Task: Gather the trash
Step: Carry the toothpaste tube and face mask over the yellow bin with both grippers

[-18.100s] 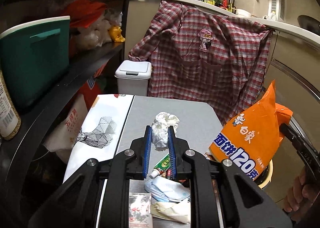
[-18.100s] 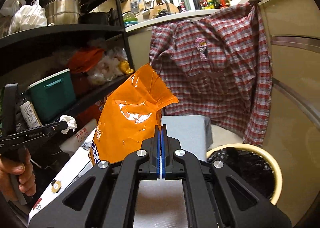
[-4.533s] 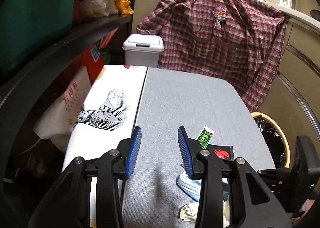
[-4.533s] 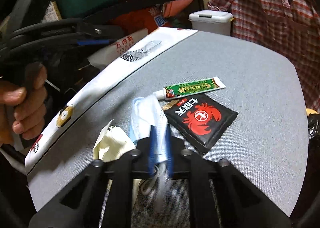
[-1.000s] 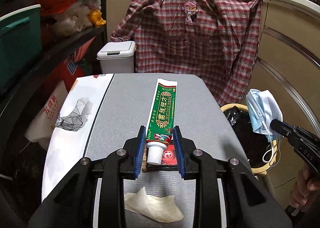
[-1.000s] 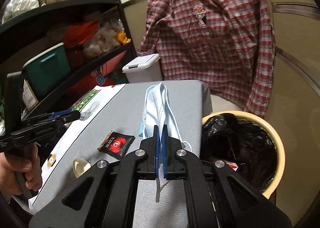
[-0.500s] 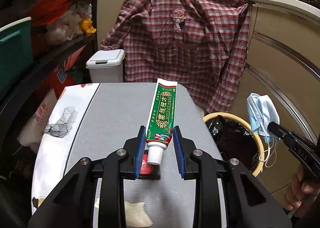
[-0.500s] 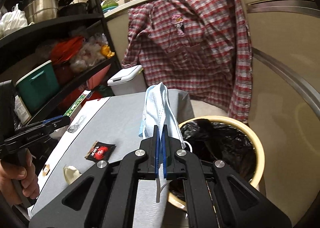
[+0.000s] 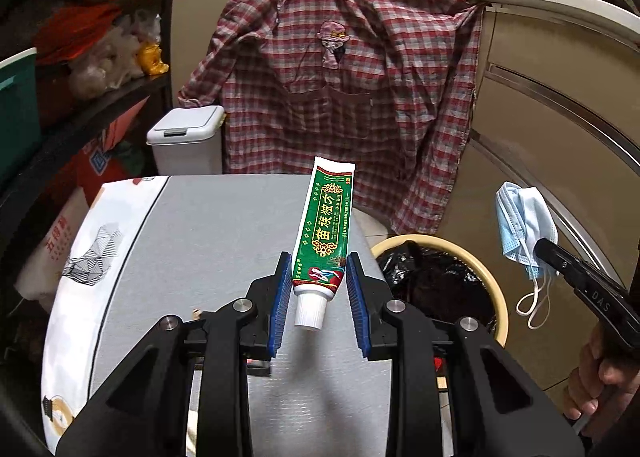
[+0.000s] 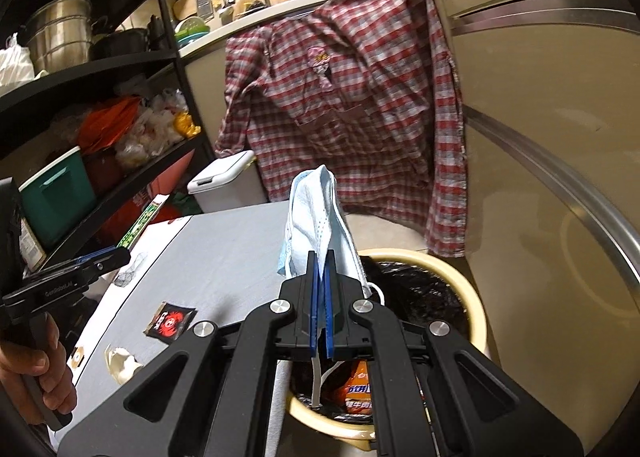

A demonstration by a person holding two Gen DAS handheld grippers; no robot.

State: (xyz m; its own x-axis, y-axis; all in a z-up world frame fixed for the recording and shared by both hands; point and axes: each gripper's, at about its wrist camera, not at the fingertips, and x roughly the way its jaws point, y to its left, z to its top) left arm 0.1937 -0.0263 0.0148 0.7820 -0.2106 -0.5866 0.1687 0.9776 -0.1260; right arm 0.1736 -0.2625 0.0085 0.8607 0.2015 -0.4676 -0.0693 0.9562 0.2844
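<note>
Green toothpaste tube (image 9: 325,235) held off the table, cap end down toward the camera, tail pointing to 12 o'clock. Left gripper (image 9: 319,299) jaws narrow, blue pads clamped on the tube's lower shoulder just above the white cap.

Blue face mask (image 10: 316,225) pinched flat in the right gripper (image 10: 320,297), jaws almost fully together; mask stands up past the fingertips, ear loops hang down. In the left view the mask (image 9: 524,225) hangs at 3 o'clock, above the far rim of the yellow bin (image 9: 494,289). The bin has a black liner; orange packet (image 10: 358,389) lies inside.

On the grey table (image 10: 224,257), at 8 o'clock from the right gripper: black sachet with red crab mark (image 10: 170,321), crumpled pale wrapper (image 10: 120,363) nearer the edge.

Beyond, at 12 o'clock: plaid shirt (image 9: 340,97) draped over a counter; small white lidded bin (image 9: 186,141) at its left.
</note>
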